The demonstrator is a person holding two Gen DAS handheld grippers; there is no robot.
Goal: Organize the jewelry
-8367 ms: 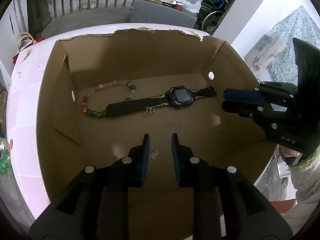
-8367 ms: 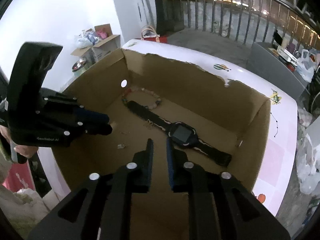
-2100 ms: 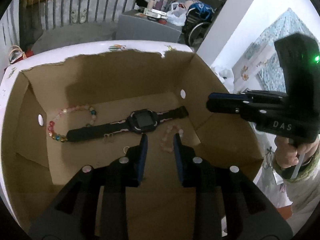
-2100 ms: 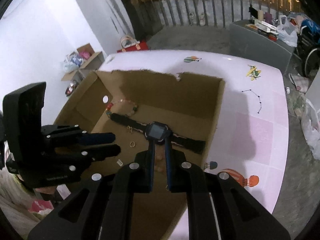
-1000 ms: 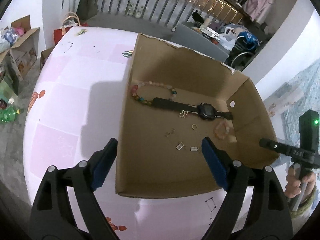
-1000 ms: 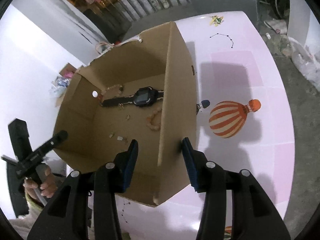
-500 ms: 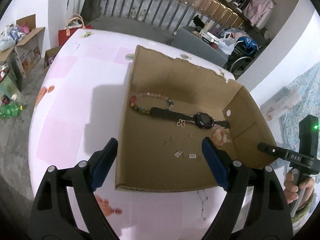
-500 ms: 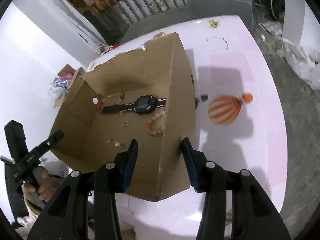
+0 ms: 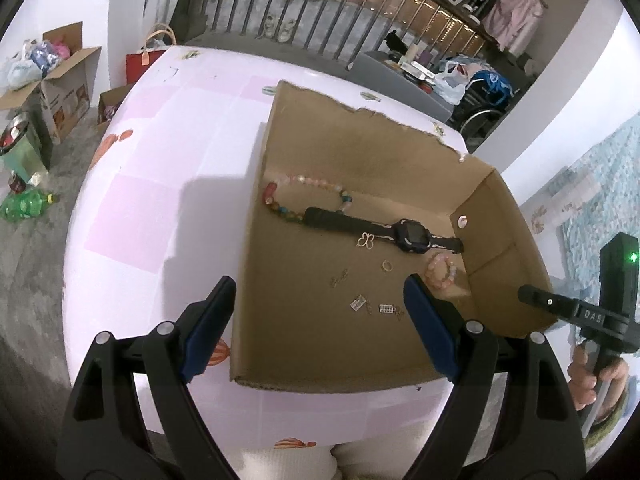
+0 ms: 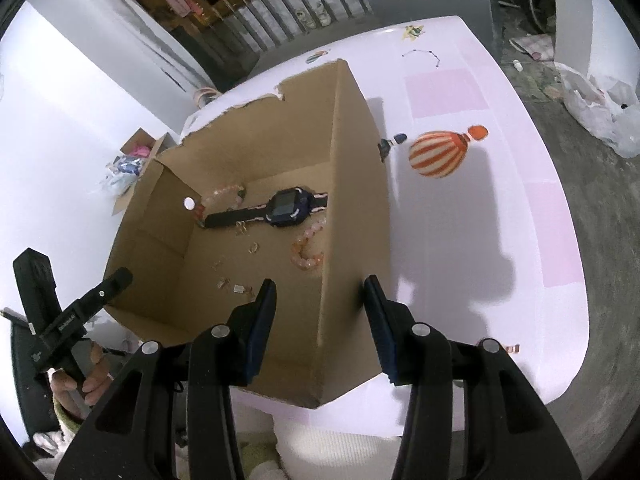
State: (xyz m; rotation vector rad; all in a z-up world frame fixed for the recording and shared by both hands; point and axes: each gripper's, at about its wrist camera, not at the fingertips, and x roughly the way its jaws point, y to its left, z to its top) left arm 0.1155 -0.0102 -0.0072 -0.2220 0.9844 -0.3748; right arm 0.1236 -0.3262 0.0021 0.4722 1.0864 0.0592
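Jewelry lies loose on the floor of an open cardboard box (image 9: pixel 316 344) standing on a round pink-and-white table (image 9: pixel 160 184). A black watch (image 9: pixel 408 234) stretches along the box's far wall, its strap overlapping a multicoloured bead bracelet (image 9: pixel 280 206) in the far left corner. A pink bead bracelet (image 9: pixel 440 270) sits near the right wall, just beside the watch's strap end. Toward the middle of the floor are a butterfly charm (image 9: pixel 366 241) touching the strap, a small ring (image 9: pixel 387 266), and nearer the front edge two little rectangular pendants (image 9: pixel 358 303).

The left gripper (image 9: pixel 320 320) hangs above the box's near left corner, blue-padded jaws spread wide with nothing between them. The right gripper (image 10: pixel 320 320) hovers over the box's near right corner, jaws also wide apart, straddling the right wall without touching it. In the left wrist view its body reads "DAS" in white letters beside a lit green lamp. The lettering on the left gripper's body, seen from the right wrist view, is too small to read.

A striped hot-air balloon print (image 10: pixel 438 154) marks the tabletop to the right of the box.
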